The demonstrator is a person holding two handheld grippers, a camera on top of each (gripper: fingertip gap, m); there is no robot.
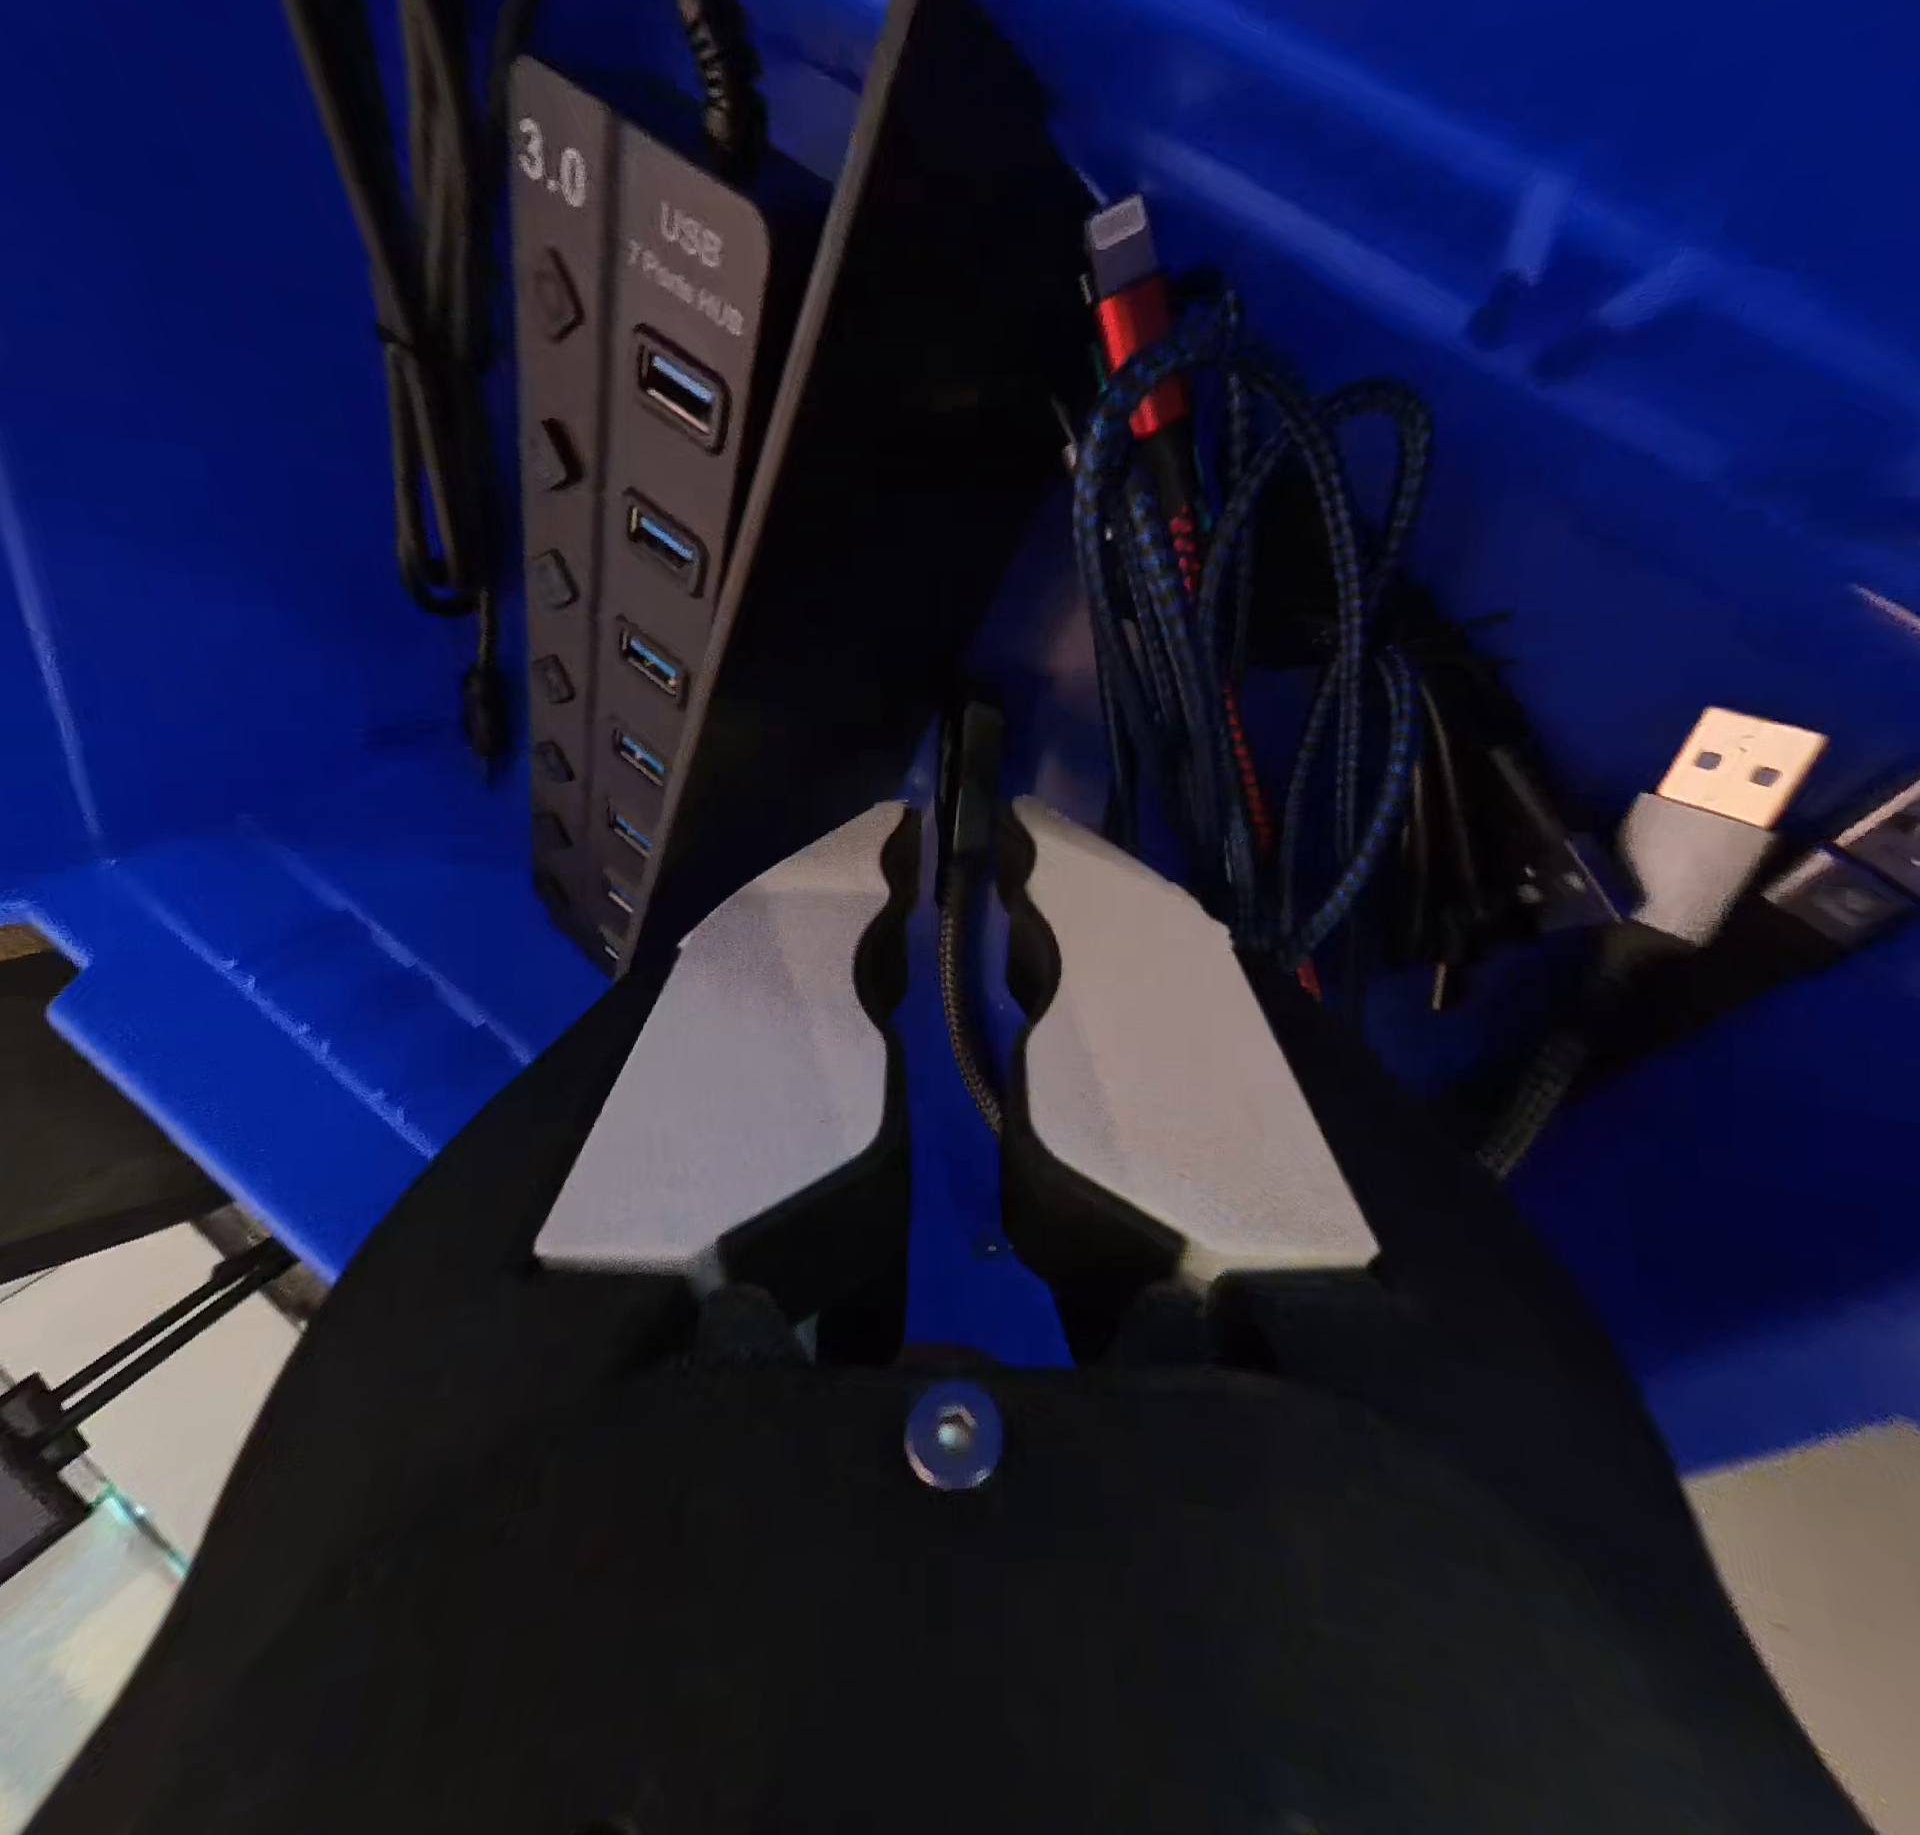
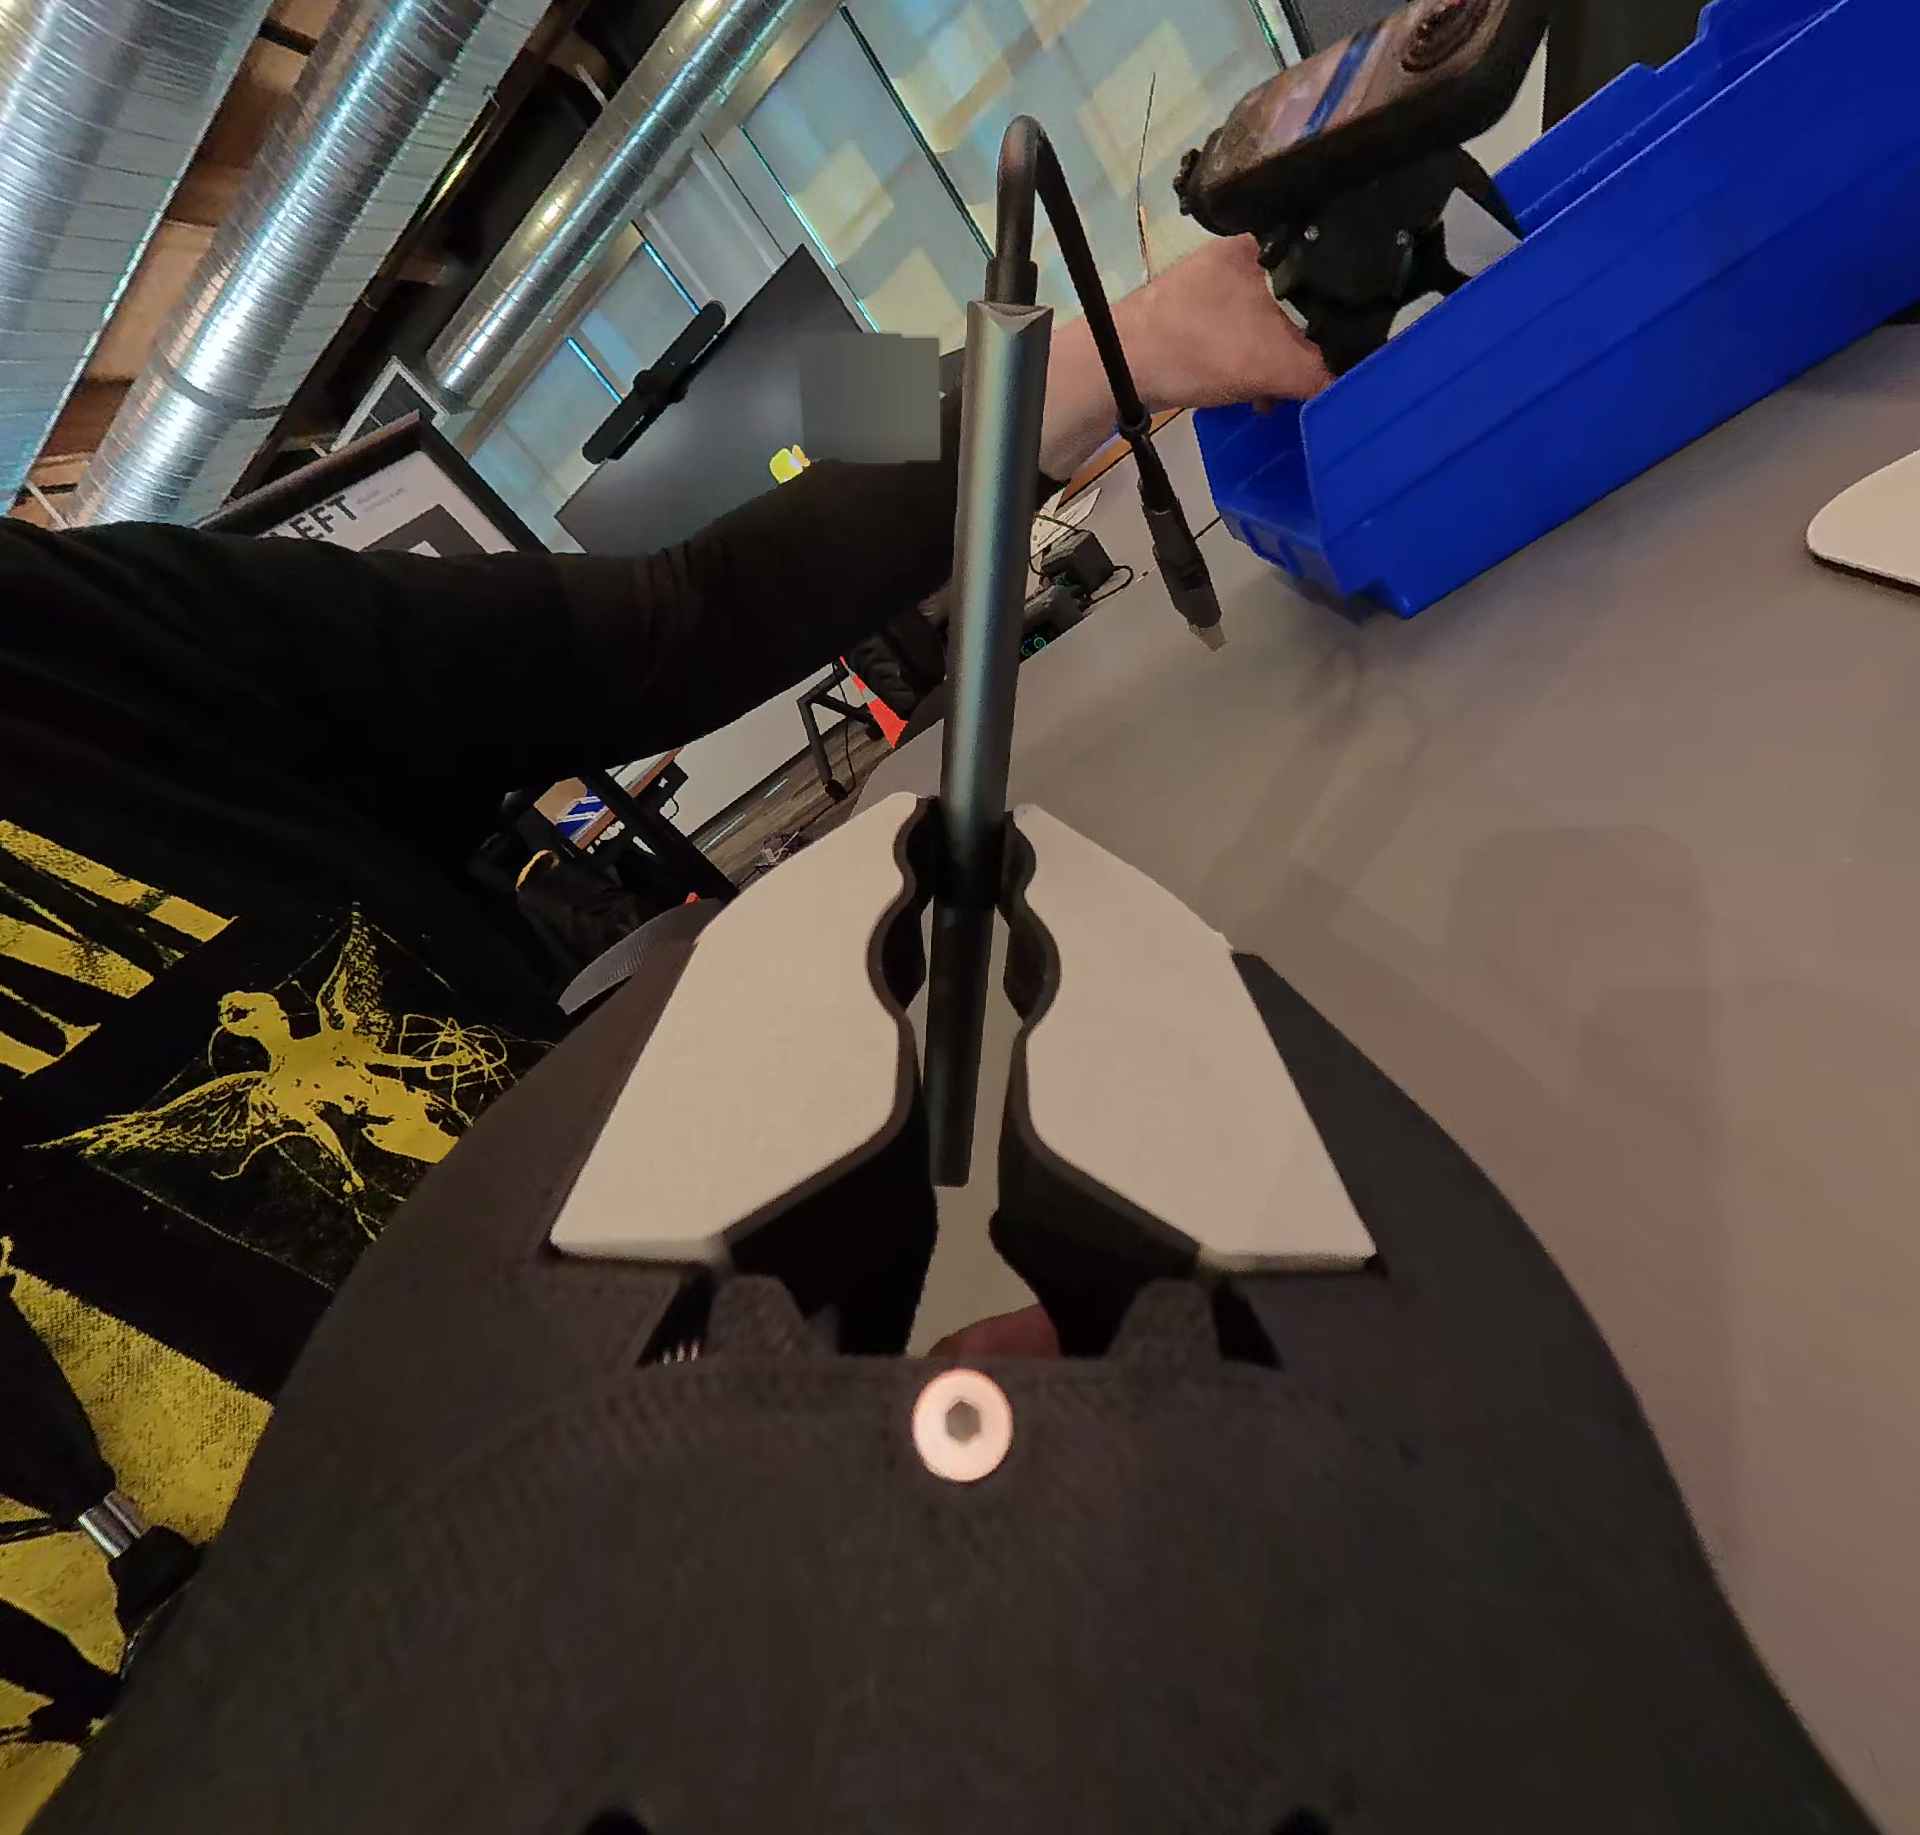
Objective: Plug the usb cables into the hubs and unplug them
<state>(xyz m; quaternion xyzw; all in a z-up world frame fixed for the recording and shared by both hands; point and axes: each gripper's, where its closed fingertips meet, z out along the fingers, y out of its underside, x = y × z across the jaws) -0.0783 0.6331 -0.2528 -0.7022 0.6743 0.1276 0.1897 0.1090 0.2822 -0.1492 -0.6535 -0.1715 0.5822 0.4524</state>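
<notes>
1. In the left wrist view a black cord (image 1: pixel 436 331) hangs down the blue bin (image 1: pixel 208 435) wall at far left, its end pointing down.
2. Beside it a black multi-port hub (image 1: pixel 623 497) lies lengthwise, long axis running away from the camera and leaning slightly right, its row of blue-lined ports facing up, its own lead leaving the far end.
3. A black divider (image 1: pixel 883 435) stands just right of the hub and splits the bin.
4. The left gripper (image 1: pixel 966 829) is narrowed on a black plug (image 1: pixel 971 798) with a braided cable; the plug points away along the fingers (image 1: pixel 1101 954), the cable trailing back between them. Whether both pads press it I cannot tell.
5. Right of the divider lies a tangle of blue-black and red braided cables (image 1: pixel 1247 590), a red connector pointing up and away.
6. At far right a silver USB plug (image 1: pixel 1735 772) on a grey shell points up and right.
7. In the right wrist view the right gripper (image 2: pixel 966 850) clamps a slim dark hub stick (image 2: pixel 982 590), long axis upright along the fingers (image 2: pixel 800 1006), above the grey worktop (image 2: pixel 1455 954).
8. Its short lead (image 2: pixel 1091 279) arches over the top and hangs right, plug down.
9. Farther right, a hand (image 2: pixel 1216 331) holds the other gripper in the bin.
</notes>
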